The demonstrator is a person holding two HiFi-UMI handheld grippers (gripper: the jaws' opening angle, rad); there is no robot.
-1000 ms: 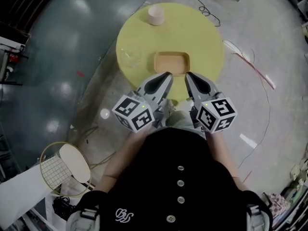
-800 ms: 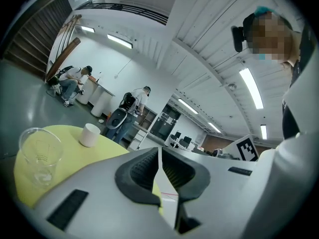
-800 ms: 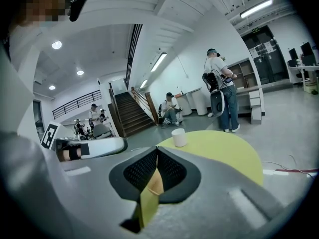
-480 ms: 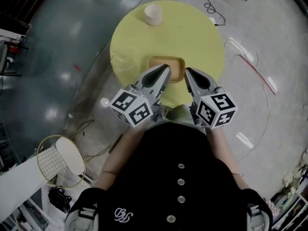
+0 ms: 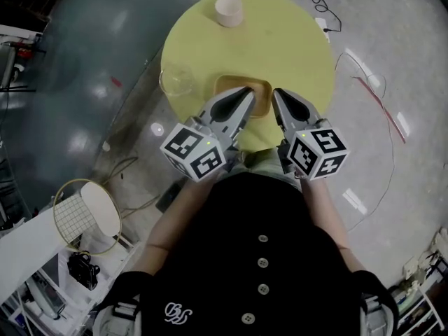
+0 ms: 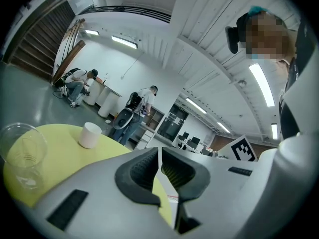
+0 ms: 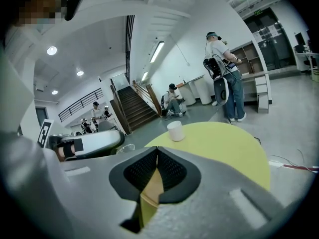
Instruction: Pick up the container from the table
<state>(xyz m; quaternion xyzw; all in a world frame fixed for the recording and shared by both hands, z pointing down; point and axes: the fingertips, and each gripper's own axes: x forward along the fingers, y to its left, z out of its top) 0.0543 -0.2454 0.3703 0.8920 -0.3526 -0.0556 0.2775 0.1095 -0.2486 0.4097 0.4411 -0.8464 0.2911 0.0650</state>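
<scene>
A shallow tan rectangular container (image 5: 234, 85) lies near the front of the round yellow table (image 5: 280, 40). My left gripper (image 5: 248, 92) is shut and empty, its tip over the container's near right part. Also shut and empty, my right gripper (image 5: 278, 94) has its tip just beside the container's right rim. In the left gripper view the left gripper (image 6: 159, 156) has its pads pressed together with nothing between them. The right gripper (image 7: 157, 156) shows closed pads in its own view, and the tan container (image 7: 151, 189) peeks out below them.
A white cup (image 5: 229, 10) stands at the table's far edge, also as the white cup (image 6: 90, 134) and the white cup (image 7: 175, 130). A clear glass vessel (image 5: 175, 80) sits at the left rim. Cables (image 5: 364, 82) trail on the floor at right; people stand further off in the room.
Both grippers have moved forward from the table's near edge to the container, the left tip now over it. Both stayed shut. The container has not moved on the table.
</scene>
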